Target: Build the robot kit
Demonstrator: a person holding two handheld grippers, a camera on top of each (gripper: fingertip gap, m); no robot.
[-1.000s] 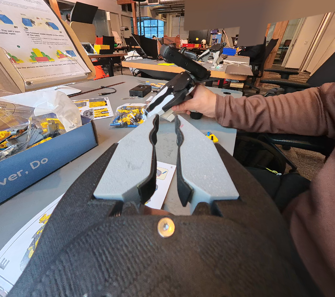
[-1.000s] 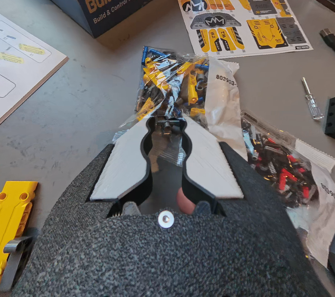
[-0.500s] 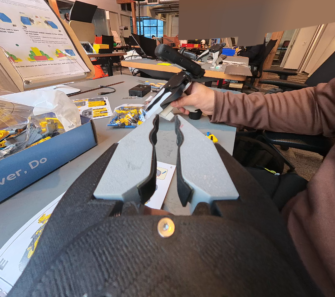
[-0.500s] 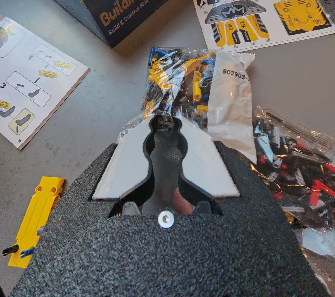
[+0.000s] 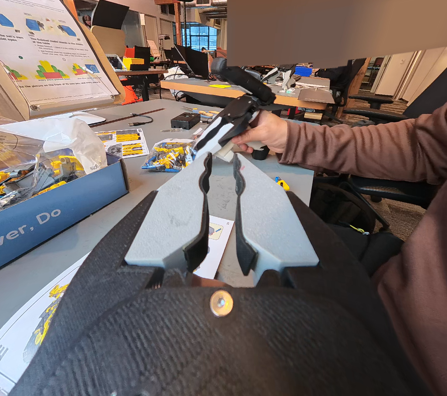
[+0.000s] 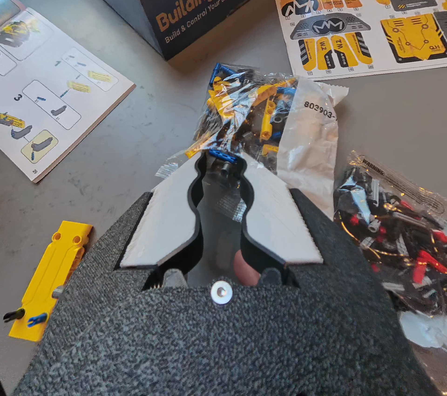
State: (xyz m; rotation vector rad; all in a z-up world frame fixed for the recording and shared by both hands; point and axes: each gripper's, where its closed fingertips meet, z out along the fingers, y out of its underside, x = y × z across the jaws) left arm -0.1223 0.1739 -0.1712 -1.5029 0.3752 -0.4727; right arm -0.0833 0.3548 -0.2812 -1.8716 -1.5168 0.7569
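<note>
My right gripper [image 6: 222, 161] is closed in on the near end of a clear bag of yellow, blue and grey parts [image 6: 246, 108] that lies on the grey table [image 6: 145, 166]. A gap stays between the jaws, filled by the bag. In the left wrist view this gripper [image 5: 203, 144], held by a hand, tilts down onto the same bag [image 5: 167, 159]. My left gripper [image 5: 221, 159] is open and empty, held above the table over an open instruction booklet [image 5: 215, 236].
A dark blue kit box [image 6: 198, 9] with bagged parts stands beyond the bag. A sticker sheet [image 6: 362, 33] lies far right, a bag of black and red parts [image 6: 391, 227] right of my fingers, a yellow beam [image 6: 55, 270] near left. The booklet [image 6: 48, 94] lies left. Spacing between my two grippers at the tips: around 20 cm.
My right gripper's jaws have narrowed on the bag's end and the gripper has pulled up and back, so more of the booklet and yellow beam shows. The left gripper has stayed put.
</note>
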